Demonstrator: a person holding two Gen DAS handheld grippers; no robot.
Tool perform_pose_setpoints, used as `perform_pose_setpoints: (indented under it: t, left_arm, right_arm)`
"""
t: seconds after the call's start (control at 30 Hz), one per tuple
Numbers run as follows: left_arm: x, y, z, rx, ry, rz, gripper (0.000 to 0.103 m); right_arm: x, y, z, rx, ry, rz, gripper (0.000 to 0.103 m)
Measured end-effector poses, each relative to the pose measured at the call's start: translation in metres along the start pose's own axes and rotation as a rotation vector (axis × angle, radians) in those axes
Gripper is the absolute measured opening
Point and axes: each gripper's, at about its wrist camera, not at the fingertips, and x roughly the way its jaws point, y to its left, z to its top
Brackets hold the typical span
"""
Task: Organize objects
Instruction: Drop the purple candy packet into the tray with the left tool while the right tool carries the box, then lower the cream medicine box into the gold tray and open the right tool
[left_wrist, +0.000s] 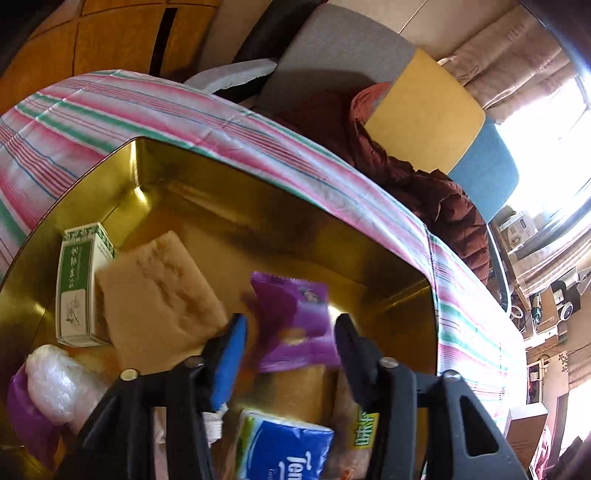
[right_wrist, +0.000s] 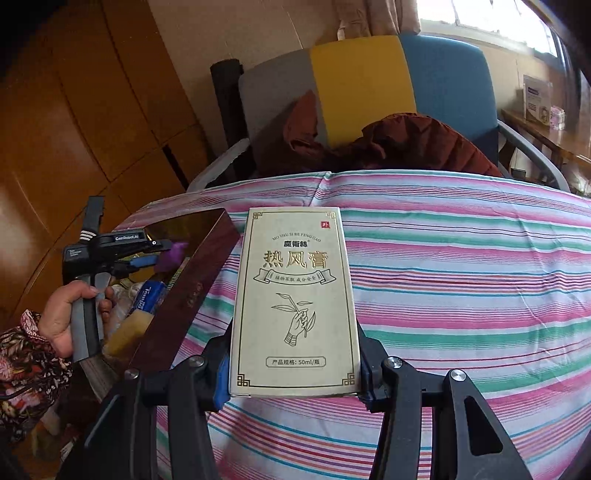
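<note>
A gold tin stands on the striped cloth and holds a green-and-white box, a tan pad, a blue tissue pack and a plastic-wrapped roll. My left gripper hovers over the tin, open. A blurred purple packet hangs between its fingers, with a gap to the blue pad. In the right wrist view, my right gripper is shut on an upright cream box above the cloth. To its left are the left gripper and the tin's dark red outer wall.
The striped cloth covers the table right of the tin. Behind it stands a grey, yellow and blue chair with a dark red jacket on it. A wooden cabinet is at the left. A hand grips the left tool.
</note>
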Motion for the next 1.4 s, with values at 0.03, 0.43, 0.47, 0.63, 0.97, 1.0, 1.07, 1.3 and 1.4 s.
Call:
perform_pose_setpoints:
  t: [0.03, 0.43, 0.47, 0.63, 0.97, 1.0, 1.07, 1.3, 1.4]
  left_arm:
    - [-0.002, 0.001, -0.001, 0.004, -0.002, -0.004, 0.053]
    - [-0.085, 0.013, -0.069, 0.015, -0.196, -0.093, 0.058]
    - [-0.089, 0.015, -0.076, 0.016, -0.207, -0.093, 0.058]
    - [-0.106, 0.021, -0.095, 0.031, -0.233, -0.086, 0.058]
    - [-0.123, 0.045, -0.12, 0.011, -0.246, -0.06, 0.058]
    - [-0.125, 0.048, -0.121, 0.011, -0.244, -0.057, 0.058]
    - [-0.127, 0.051, -0.121, 0.004, -0.25, -0.052, 0.058]
    - [-0.13, 0.056, -0.121, -0.01, -0.258, -0.06, 0.058]
    - [-0.13, 0.055, -0.12, -0.013, -0.257, -0.06, 0.058]
  right_arm:
    - [0.002, 0.004, 0.0, -0.007, 0.005, 0.001, 0.052]
    - [0.036, 0.059, 0.01, -0.085, 0.052, 0.084, 0.052]
    - [0.039, 0.066, 0.014, -0.097, 0.053, 0.091, 0.052]
    - [0.059, 0.104, 0.036, -0.187, 0.077, 0.106, 0.052]
    - [0.137, 0.173, 0.081, -0.467, 0.188, 0.004, 0.052]
    - [0.147, 0.179, 0.084, -0.507, 0.206, -0.018, 0.052]
    - [0.165, 0.189, 0.09, -0.591, 0.235, -0.074, 0.052]
    - [0.213, 0.217, 0.09, -0.82, 0.314, -0.171, 0.052]
    - [0.221, 0.223, 0.089, -0.805, 0.333, -0.099, 0.052]
